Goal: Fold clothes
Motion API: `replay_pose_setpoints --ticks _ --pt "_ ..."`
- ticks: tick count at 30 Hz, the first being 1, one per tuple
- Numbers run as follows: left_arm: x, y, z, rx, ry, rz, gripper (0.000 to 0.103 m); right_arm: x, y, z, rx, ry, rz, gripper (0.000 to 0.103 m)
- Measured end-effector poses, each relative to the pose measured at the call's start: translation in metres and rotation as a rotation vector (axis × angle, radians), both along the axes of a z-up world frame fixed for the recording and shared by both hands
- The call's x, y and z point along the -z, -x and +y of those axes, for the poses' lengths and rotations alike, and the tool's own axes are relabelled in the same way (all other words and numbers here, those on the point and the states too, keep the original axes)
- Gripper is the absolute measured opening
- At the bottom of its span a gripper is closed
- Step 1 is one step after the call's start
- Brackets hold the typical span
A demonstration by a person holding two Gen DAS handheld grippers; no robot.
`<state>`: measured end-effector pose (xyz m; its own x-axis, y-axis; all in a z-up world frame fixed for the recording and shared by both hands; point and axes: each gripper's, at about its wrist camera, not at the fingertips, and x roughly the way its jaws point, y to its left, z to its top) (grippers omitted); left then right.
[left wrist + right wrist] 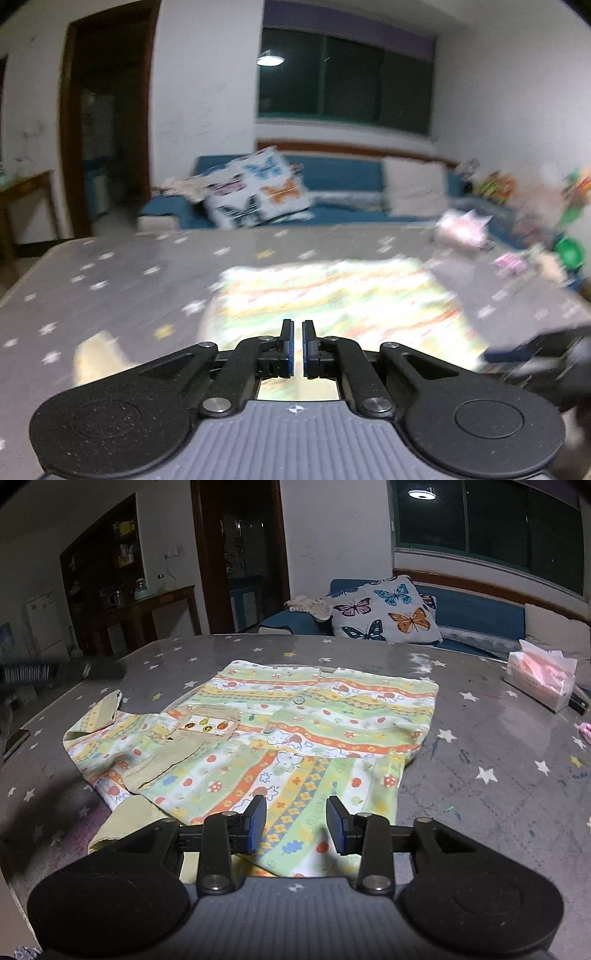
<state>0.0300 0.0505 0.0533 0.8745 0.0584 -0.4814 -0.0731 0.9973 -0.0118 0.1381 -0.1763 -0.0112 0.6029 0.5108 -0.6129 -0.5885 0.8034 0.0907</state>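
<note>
Shirt (280,734) flat on table (498,760), R gripper (296,821) jaws apart above hem.

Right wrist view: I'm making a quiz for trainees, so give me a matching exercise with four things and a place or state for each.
Things:
1. patterned shirt
2. butterfly pillow
3. tissue pack
4. right gripper

Places or states:
A. on the blue sofa
B. open
C. spread on the starred table
D. at the table's far right edge

Pairs: 1-C, 2-A, 3-D, 4-B

Home living room: sofa (476,614), butterfly cushion (386,611).
</note>
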Motion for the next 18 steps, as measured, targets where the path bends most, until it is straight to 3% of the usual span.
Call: replay_pose_setpoints --ticks 2,6,11,18 --pt "0.013 0.001 0.015 -0.060 -0.043 0.033 0.010 0.001 -0.001 0.004 -0.006 -0.002 0.002 0.036" --pt "0.036 0.000 0.050 -0.181 -0.111 0.076 0.028 0.004 0.000 0.017 -0.031 0.004 0.008 0.036" --pt "0.052 -0.011 0.080 -0.237 -0.139 0.119 0.036 0.005 0.000 0.029 -0.046 0.015 0.014 0.036" --pt "0.069 -0.028 0.106 -0.255 -0.142 0.145 0.037 0.004 -0.001 0.036 -0.047 0.042 0.016 0.036"
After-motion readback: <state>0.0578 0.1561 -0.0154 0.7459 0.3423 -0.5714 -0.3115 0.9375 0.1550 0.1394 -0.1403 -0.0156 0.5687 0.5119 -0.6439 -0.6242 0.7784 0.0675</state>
